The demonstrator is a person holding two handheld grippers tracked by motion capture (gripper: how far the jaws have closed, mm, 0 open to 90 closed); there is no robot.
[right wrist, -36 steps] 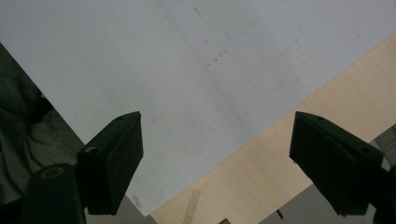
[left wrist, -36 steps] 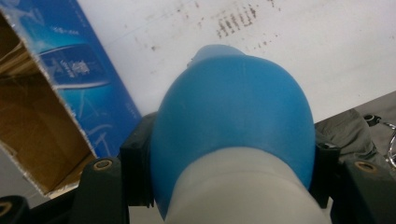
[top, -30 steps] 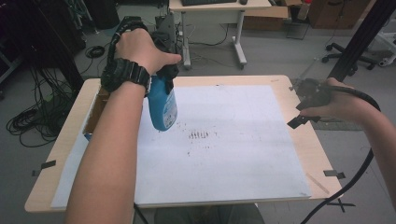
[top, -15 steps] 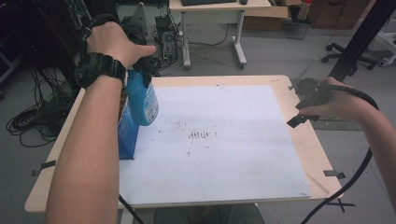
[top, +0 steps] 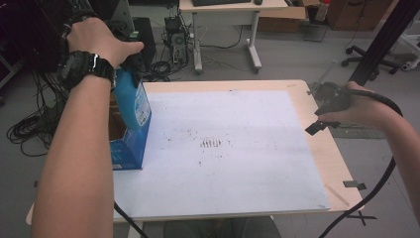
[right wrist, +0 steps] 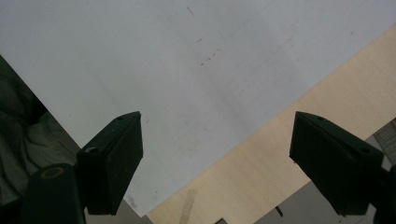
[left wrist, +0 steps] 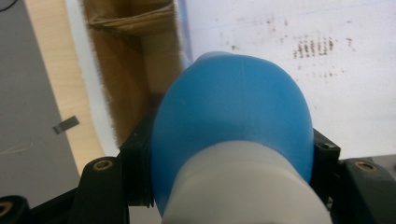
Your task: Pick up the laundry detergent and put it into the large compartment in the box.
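Lifted higher and further left than before, the blue bottle (top: 130, 94) now hangs over the open box (top: 128, 141).
Smooth blue body, white neck; left gripper (left wrist: 229, 186) clamped on it. Right gripper (top: 324, 111) jaws apart over the table (top: 337, 163) edge.

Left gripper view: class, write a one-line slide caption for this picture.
The left gripper clamps a blue bottle above an open cardboard box beside a white sheet.

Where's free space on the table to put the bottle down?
Most of the white sheet is bare, from the blue box across to the right gripper. The left edge is crowded: box, left gripper and blue bottle.
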